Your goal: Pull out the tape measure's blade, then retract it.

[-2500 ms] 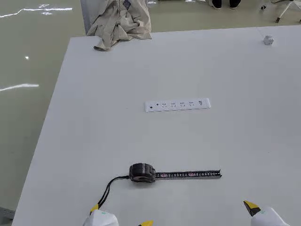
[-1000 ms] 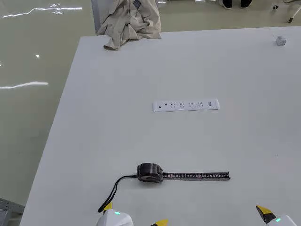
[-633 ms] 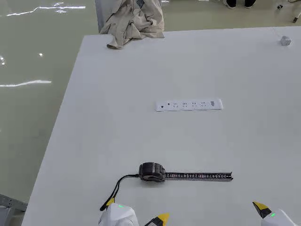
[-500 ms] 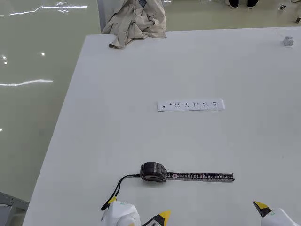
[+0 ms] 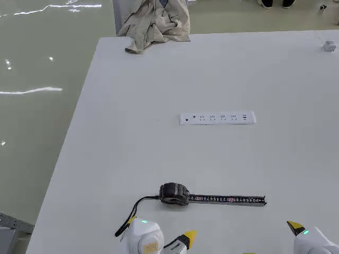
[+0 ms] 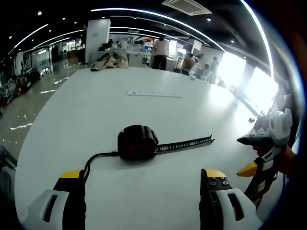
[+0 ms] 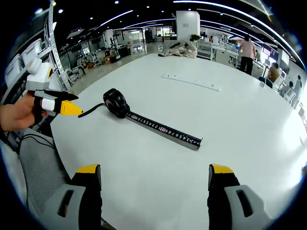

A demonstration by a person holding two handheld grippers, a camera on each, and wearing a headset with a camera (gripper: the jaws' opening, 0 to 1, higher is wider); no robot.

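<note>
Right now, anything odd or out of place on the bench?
Mildly: the tape measure lies with its blade extended on the table, and the left gripper and right gripper, both open, hang clear of it. A crumpled cloth sits at the table's far corner. Nothing looks spilled or damaged.

The tape measure lies on the table near the front edge, with its blade sticking out to the right. Behind it, in the middle of the table, lies a power strip, and a heap of cloth sits on the far left corner. The left gripper is in front of the tape measure and the right gripper is in front of the blade's tip, neither touching it.
</note>
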